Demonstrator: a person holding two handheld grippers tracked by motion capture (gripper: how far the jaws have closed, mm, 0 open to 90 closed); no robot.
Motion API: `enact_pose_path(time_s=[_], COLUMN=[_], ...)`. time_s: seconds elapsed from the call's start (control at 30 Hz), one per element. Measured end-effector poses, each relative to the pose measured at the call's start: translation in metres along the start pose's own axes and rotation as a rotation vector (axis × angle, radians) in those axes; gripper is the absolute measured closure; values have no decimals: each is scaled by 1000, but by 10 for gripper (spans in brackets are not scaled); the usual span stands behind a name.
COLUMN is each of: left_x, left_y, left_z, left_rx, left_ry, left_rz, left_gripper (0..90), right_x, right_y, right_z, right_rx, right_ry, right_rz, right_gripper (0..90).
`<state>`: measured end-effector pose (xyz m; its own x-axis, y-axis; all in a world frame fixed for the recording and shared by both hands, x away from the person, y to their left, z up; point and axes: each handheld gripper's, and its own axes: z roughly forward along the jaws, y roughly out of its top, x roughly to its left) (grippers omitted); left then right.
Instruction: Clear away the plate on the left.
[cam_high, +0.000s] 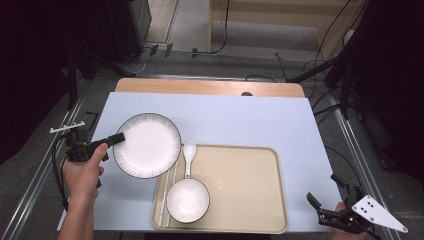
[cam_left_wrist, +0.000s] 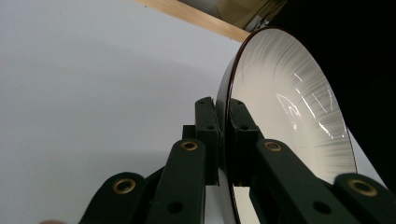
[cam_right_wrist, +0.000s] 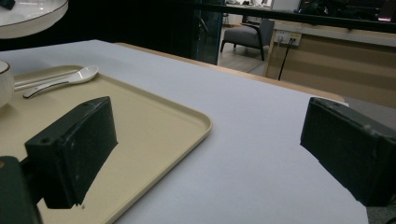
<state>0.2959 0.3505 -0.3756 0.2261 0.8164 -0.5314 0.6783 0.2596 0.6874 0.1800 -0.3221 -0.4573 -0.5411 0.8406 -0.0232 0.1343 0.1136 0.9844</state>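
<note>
My left gripper (cam_high: 118, 138) is shut on the left rim of a white plate (cam_high: 148, 145) with a dark edge, holding it lifted over the table beside the beige tray (cam_high: 250, 180). Along my left gripper's jaws the plate (cam_left_wrist: 289, 112) stands edge-on, its rim clamped between the pads (cam_left_wrist: 207, 122). A white bowl (cam_high: 188, 200) sits at the tray's near left, a white spoon (cam_high: 189, 156) and pale chopsticks (cam_high: 166, 192) next to it. My right gripper (cam_high: 320, 210) hovers open at the table's near right corner; its own view has the tray (cam_right_wrist: 154, 116) and spoon (cam_right_wrist: 65, 79) ahead.
A pale sheet (cam_high: 250, 120) covers the table, with a wooden strip (cam_high: 210, 87) along the far edge. Metal rails (cam_high: 357, 150) run down both sides, with cables and dark stands on the floor beyond. The tray's right half lies bare.
</note>
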Motion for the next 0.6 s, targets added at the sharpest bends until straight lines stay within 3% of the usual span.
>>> enact_pose_path(time_s=[0.6], left_x=[-26], left_y=[-1], left_z=[31], left_rx=[28], left_ry=[-45], left_rz=[22], left_gripper=[861], right_x=[0], right_y=[-1], right_z=[1], right_rx=[4], right_ry=[4], right_rz=[2], right_gripper=[37])
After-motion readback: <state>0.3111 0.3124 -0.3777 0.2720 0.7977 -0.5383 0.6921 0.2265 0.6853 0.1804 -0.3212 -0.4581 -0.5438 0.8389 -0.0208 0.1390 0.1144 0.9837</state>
